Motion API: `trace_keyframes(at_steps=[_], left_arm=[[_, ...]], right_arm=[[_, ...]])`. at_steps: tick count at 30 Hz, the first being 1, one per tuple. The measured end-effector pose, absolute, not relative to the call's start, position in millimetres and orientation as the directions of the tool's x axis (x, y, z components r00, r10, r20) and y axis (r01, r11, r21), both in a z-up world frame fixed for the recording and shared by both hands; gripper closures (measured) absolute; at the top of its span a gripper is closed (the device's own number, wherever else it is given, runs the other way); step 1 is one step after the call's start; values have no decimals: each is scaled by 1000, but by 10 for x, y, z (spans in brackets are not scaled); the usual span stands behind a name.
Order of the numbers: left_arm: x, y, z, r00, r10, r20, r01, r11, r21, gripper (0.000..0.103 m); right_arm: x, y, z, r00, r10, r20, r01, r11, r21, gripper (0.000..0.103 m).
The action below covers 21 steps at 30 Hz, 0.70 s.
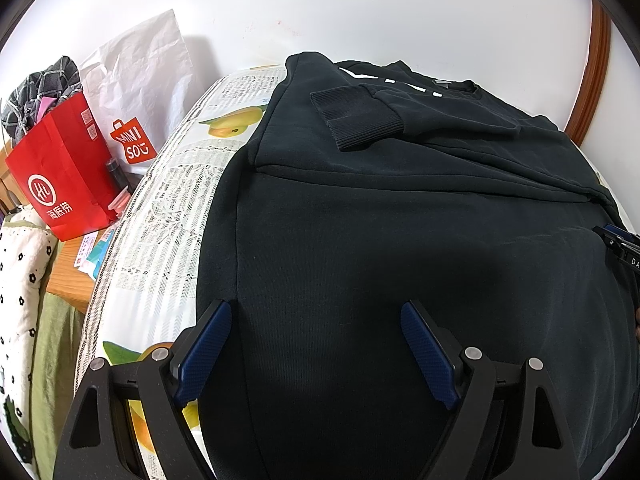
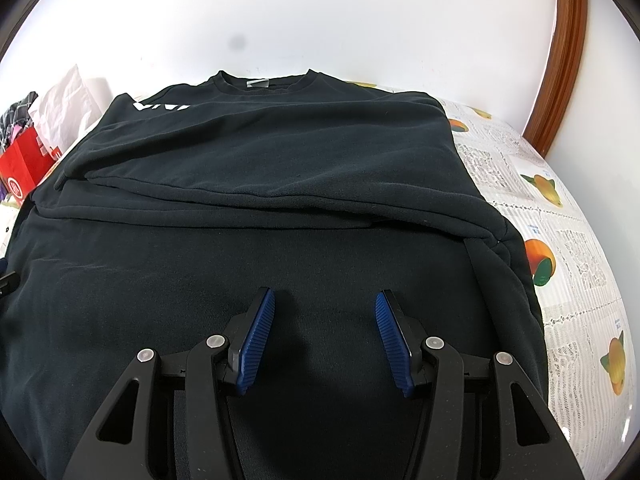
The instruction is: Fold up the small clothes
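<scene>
The left tool [image 1: 316, 308] stands wide open above the near part of the black sweatshirt [image 1: 400, 240], its blue pads [image 1: 208, 356] spread well apart with nothing between them but the cloth below. Whether the tips touch the fabric cannot be told. The right tool [image 2: 325, 294] is also open, though its pads [image 2: 256, 340] stand closer together, and it holds nothing; it hangs over the middle of the sweatshirt's [image 2: 280, 240] lower half.

The sweatshirt lies spread on a table covered with a fruit-printed cloth [image 1: 160, 200], its sleeves folded in across the body.

The left view shows a ribbed cuff [image 1: 356, 120] lying across the upper chest, beside white lettering [image 1: 392, 82]. It also shows, off the table's left edge, a red paper bag [image 1: 60, 168], a white Miniso bag [image 1: 136, 92] and checked fabric [image 1: 40, 92] stuffed into the red bag. A part of the right tool [image 1: 620, 244] shows at that view's right edge.

The right view shows the neckline with its grey label [image 2: 257, 83] at the far end, and the fruit-printed cloth [image 2: 560, 240] bare to the right of the garment. A curved wooden rim [image 2: 560, 60] runs against the white wall [image 2: 320, 20].
</scene>
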<state>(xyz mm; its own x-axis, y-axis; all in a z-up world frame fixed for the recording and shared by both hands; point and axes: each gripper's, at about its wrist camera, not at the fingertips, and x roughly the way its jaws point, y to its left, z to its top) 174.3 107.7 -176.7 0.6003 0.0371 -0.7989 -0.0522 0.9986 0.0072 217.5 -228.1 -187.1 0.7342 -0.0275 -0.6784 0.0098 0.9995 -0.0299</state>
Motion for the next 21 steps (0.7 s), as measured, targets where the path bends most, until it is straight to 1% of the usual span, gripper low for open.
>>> trace_keyframes(at_steps=[21], left_arm=[[1744,1071,-1760,601,48,-798,-54,998,19,17]], right_arm=[[2151,-2291,-1860,742,-32,-670,24,999,-21,51]])
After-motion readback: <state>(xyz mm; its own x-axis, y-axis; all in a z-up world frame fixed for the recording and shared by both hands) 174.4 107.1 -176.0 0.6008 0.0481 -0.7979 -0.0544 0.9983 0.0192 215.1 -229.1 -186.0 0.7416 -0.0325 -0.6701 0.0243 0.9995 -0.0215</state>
